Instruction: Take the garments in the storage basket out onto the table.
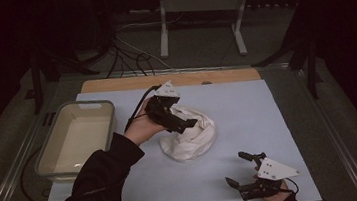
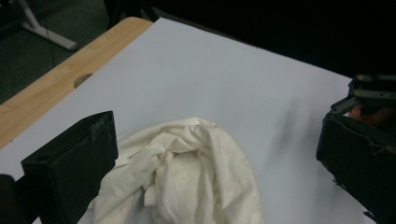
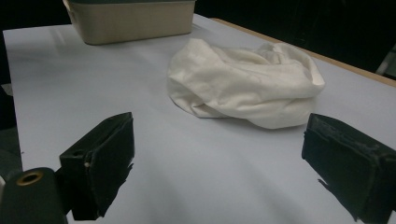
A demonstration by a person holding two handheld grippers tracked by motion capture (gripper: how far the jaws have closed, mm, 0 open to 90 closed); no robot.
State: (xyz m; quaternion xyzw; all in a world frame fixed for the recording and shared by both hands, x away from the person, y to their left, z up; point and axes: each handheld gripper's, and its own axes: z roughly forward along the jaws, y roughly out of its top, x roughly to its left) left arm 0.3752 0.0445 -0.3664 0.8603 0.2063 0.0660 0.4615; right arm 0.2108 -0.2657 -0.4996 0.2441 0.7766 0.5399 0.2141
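Note:
A crumpled white cloth (image 1: 196, 138) lies in a heap near the middle of the pale blue mat (image 1: 247, 103). My left gripper (image 1: 185, 123) hovers over the cloth's upper left part, held by a hand in a black sleeve. In the left gripper view its jaws stand wide apart (image 2: 219, 140) with the cloth (image 2: 187, 182) below and nothing pressed between them. My right gripper (image 1: 237, 168) rests low at the mat's front right, open and empty. In the right gripper view (image 3: 224, 154) it faces the cloth (image 3: 243, 84), which lies a short way off.
An empty beige plastic tub (image 1: 57, 127) stands at the mat's left edge, seen also in the right gripper view (image 3: 130, 21). A wooden table strip (image 1: 164, 79) runs along the far side. Cables and a metal stand's legs (image 1: 198, 23) lie on the floor beyond.

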